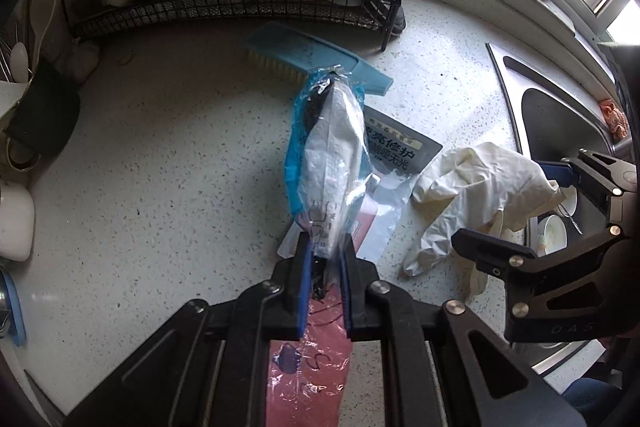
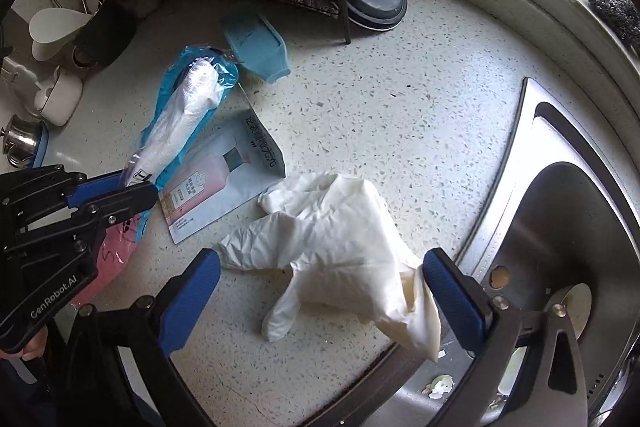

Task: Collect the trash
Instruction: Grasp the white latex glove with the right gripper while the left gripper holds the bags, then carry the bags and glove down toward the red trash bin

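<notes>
Wrappers first, seen from the left wrist: our left gripper [image 1: 325,259] is clenched on the near end of a crinkly clear-and-blue plastic wrapper [image 1: 328,151] with white paper inside, which runs straight ahead from the blue pads, its far tip over a light blue scrub brush [image 1: 316,57]. Under it, just ahead and slightly right of the fingers, lies a flat printed sachet [image 1: 396,151], and a pink plastic bag [image 1: 310,367] hangs below the jaws. We judge this bundle very light and limp, slippery film that could slide out unless pinched across folded layers, as it is now. Off to the right of this tool, the white rubber glove [image 1: 476,187] lies crumpled on the speckled counter [image 1: 160,155] beside the sink [image 1: 560,131]. From the right wrist, our right gripper [image 2: 320,287] stands wide and holds nothing, with the glove [image 2: 340,235] lying directly between and just ahead of its blue fingers [image 2: 452,291]; the cuff end drapes beside the right-hand pad, over the sink rim [image 2: 532,131], while the glove's fingers point toward the left-hand pad. We judge the glove soft, thin and floppy, light enough to lift anywhere, but best taken at the bunched middle where folds give the pads bulk. To this tool's left, the other gripper [image 2: 136,187] shows holding the wrapper [image 2: 180,115].
</notes>
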The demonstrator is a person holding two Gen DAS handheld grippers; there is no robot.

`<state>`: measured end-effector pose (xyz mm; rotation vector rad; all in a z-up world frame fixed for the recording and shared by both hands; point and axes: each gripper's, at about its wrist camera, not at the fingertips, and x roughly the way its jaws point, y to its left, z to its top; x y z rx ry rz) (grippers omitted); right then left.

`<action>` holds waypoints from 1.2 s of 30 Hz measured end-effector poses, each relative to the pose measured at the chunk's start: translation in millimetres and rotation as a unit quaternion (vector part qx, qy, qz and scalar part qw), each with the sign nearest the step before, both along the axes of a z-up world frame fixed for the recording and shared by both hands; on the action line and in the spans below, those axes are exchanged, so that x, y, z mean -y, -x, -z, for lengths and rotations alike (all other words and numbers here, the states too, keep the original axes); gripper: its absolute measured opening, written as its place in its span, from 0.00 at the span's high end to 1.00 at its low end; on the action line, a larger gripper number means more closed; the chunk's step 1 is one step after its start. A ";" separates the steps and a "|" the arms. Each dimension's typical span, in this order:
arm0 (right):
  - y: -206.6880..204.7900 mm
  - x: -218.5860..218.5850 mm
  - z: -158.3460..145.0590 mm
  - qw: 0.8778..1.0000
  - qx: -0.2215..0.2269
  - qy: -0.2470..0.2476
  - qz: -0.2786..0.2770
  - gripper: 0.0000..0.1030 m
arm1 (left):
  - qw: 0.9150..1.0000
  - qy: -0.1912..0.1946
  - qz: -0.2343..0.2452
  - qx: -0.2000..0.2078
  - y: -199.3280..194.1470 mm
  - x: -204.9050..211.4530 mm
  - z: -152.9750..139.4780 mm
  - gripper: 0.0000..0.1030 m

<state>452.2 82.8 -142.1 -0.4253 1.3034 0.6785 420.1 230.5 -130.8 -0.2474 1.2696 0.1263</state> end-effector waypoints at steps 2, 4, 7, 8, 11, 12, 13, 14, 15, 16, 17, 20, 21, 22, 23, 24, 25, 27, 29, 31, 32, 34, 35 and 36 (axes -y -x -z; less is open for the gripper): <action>-2.5 -5.4 5.8 1.000 -0.005 0.009 -0.009 0.22 | 1.000 0.000 0.001 0.000 -3.7 -0.1 1.6 0.89; -5.2 -11.2 10.3 1.000 -0.009 0.010 -0.018 0.33 | 1.000 -0.003 0.003 -0.001 -5.8 0.7 2.5 0.89; -1.1 -16.9 12.0 0.999 -0.007 0.020 -0.036 0.63 | 1.000 -0.009 0.004 0.001 -5.1 3.4 -0.4 0.89; 1.6 -17.5 10.9 0.999 -0.011 0.021 -0.039 0.79 | 1.000 -0.010 0.004 0.004 -1.8 4.5 -2.7 0.89; 14.4 -14.1 -4.0 0.999 -0.018 -0.006 -0.035 0.93 | 1.000 -0.013 0.003 0.012 12.0 7.4 -12.6 0.89; 19.9 -12.4 -10.2 0.999 -0.009 -0.005 -0.039 0.94 | 1.000 -0.010 0.003 0.015 15.1 9.2 -16.1 0.89; 26.4 -11.5 -16.3 0.999 -0.002 -0.007 -0.043 0.94 | 1.000 -0.004 0.003 0.018 17.9 10.4 -19.6 0.89; 32.8 -10.2 -22.5 0.999 0.003 -0.010 -0.043 0.95 | 1.000 -0.001 0.003 0.022 21.9 12.2 -23.3 0.89; 39.7 -8.0 -29.0 0.999 0.009 -0.014 -0.043 0.95 | 1.000 -0.002 0.005 0.028 25.4 13.9 -27.1 0.89; 44.8 -6.2 -33.6 0.999 0.014 -0.018 -0.043 0.95 | 0.999 -0.004 0.008 0.033 29.3 17.6 -31.6 0.89; 51.7 -3.8 -39.1 0.999 0.019 -0.022 -0.042 0.95 | 0.999 -0.005 0.012 0.039 33.8 23.0 -36.5 0.89; 73.7 7.8 -53.1 0.998 0.035 -0.029 -0.032 0.95 | 0.998 -0.008 0.025 0.051 46.1 37.9 -45.7 0.89; 78.6 13.2 -56.1 0.998 0.037 -0.031 -0.027 0.95 | 0.998 -0.009 0.030 0.054 51.7 42.9 -48.0 0.89; 82.3 16.5 -58.7 0.998 0.039 -0.035 -0.021 0.95 | 0.998 -0.010 0.036 0.058 57.7 50.7 -50.6 0.89; 88.1 28.5 -61.3 0.998 0.042 -0.038 -0.015 0.95 | 0.997 -0.011 0.042 0.060 63.6 57.4 -53.0 0.89; 93.6 34.7 -63.8 0.998 0.044 -0.042 -0.009 0.95 | 0.997 -0.012 0.046 0.063 69.3 61.5 -54.8 0.89; 100.5 41.7 -66.9 0.998 0.047 -0.047 0.000 0.95 | 0.997 -0.012 0.051 0.064 75.4 68.0 -56.8 0.89; 115.6 58.4 -71.5 0.997 0.050 -0.055 0.014 0.95 | 0.996 -0.016 0.061 0.067 88.3 81.0 -60.1 0.89; 131.3 71.7 -74.2 0.997 0.051 -0.057 0.025 0.95 | 0.995 -0.016 0.069 0.070 102.8 95.9 -62.5 0.89; 149.3 85.7 -76.1 0.996 0.052 -0.062 0.032 0.95 | 0.994 -0.017 0.077 0.075 116.4 109.0 -65.1 0.89; 158.9 92.8 -76.8 0.996 0.054 -0.064 0.034 0.95 | 0.993 -0.020 0.080 0.078 124.1 117.3 -67.6 0.89; 174.0 103.9 -80.0 0.995 0.059 -0.068 0.039 0.95 | 0.993 -0.026 0.085 0.083 135.2 129.4 -71.8 0.89; 181.8 111.4 -80.7 0.995 0.062 -0.070 0.042 0.95 | 0.992 -0.029 0.089 0.085 142.5 138.7 -74.1 0.89; 189.2 119.4 -81.5 0.994 0.064 -0.071 0.046 0.95 | 0.991 -0.033 0.093 0.086 151.3 149.0 -76.3 0.89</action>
